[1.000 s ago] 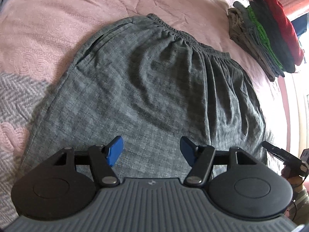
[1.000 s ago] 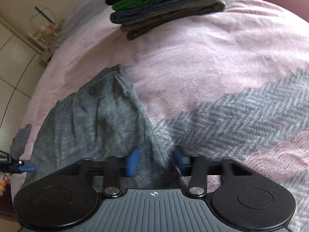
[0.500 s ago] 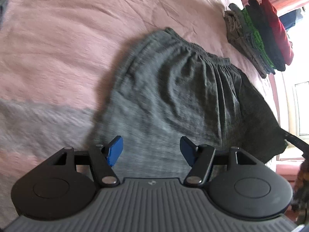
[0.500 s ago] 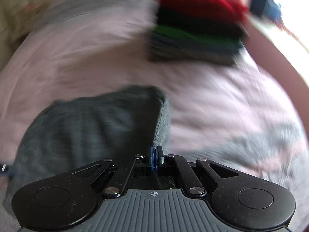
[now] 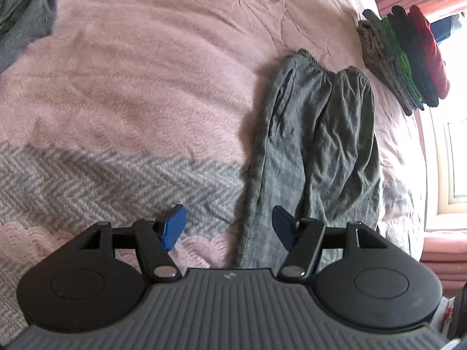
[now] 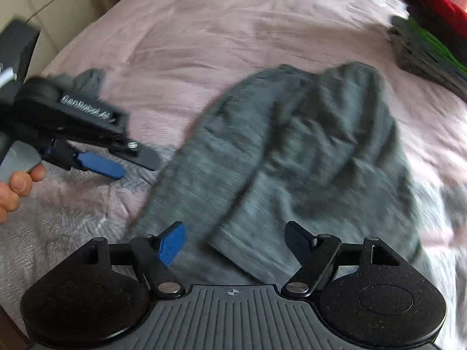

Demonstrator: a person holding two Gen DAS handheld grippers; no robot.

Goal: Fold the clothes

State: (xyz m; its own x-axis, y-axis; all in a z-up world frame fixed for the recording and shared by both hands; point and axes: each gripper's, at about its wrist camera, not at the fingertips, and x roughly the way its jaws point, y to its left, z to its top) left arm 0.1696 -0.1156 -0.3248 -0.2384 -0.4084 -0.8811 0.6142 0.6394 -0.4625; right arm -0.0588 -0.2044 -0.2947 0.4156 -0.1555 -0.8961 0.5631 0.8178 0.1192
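Grey shorts [image 5: 318, 145] lie folded lengthwise into a narrow strip on the pink bedspread, waistband at the far end. In the right wrist view the same shorts [image 6: 292, 151] look blurred, one half laid over the other. My left gripper [image 5: 229, 224] hovers open over the near hem, nothing between its blue pads. My right gripper [image 6: 236, 240] is also open above the near edge of the shorts. From the right wrist view, the left gripper [image 6: 102, 163] shows at the left, held by a hand [image 6: 14, 186].
A stack of folded clothes [image 5: 405, 58], red on top, sits at the far right of the bed [image 5: 146, 73]; it also shows as the stack [image 6: 432, 35]. Another grey garment [image 5: 23, 20] lies at the far left. A window [image 5: 455, 157] is at the right.
The right gripper shut on the shorts' right edge, carried it over to the left, then opened and let go. The shorts went from spread flat to folded in half. The left gripper backed off leftward.
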